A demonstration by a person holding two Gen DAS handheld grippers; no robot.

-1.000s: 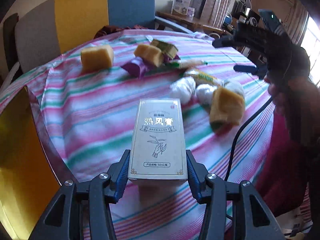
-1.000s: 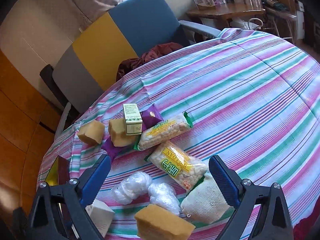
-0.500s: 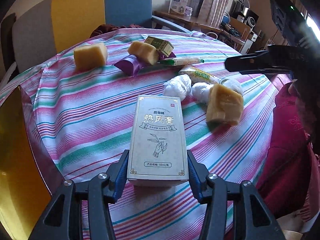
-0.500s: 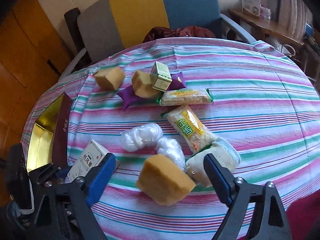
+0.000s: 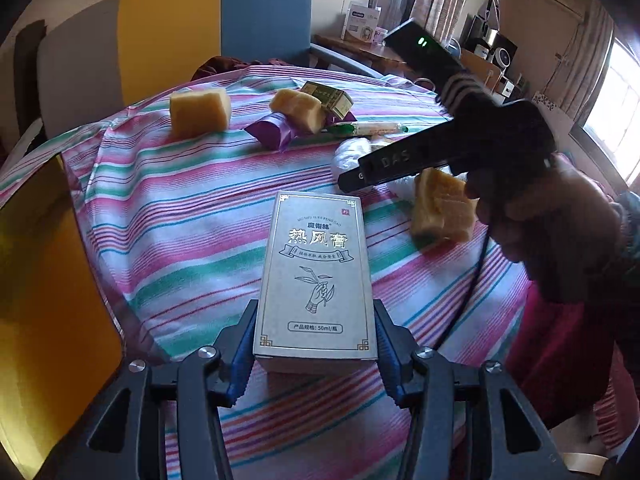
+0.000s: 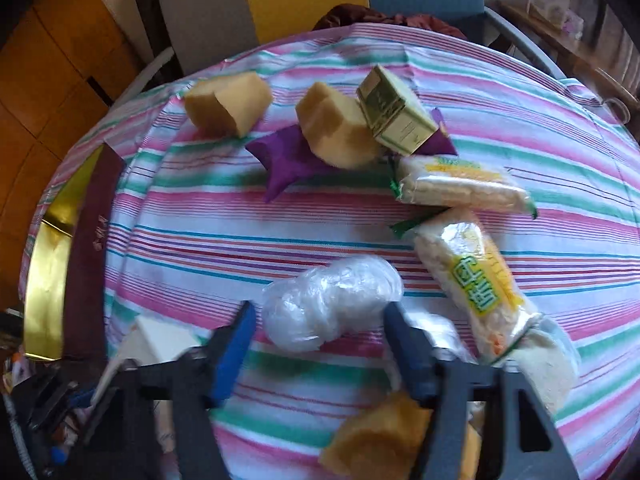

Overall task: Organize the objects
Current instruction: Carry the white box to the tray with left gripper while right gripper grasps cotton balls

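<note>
My left gripper (image 5: 316, 320) is shut on the near end of a silver carton (image 5: 316, 264) with Chinese print, held over the striped tablecloth (image 5: 180, 240). My right gripper (image 6: 319, 316) points down at a white crumpled plastic bundle (image 6: 332, 304). Its jaws are closing, with the bundle's near end between the blue pads. The left pad still shows a small gap. A yellow sponge (image 6: 380, 440) lies just under this gripper. In the left wrist view a hand (image 5: 540, 208) holds the right gripper's black body above that sponge (image 5: 440, 208).
Two more sponges (image 6: 228, 102) (image 6: 336, 132), a green-gold box (image 6: 396, 120), a purple packet (image 6: 288, 160), two snack packs (image 6: 460, 188) (image 6: 472, 280) and a white pad (image 6: 540, 364) crowd the table. A gold-lined box (image 6: 44, 272) sits at the left edge. Chairs stand behind.
My right gripper dropped and swung left toward the plastic bundle, and its jaws narrowed from wide open. The left gripper kept its grip on the carton and barely shifted.
</note>
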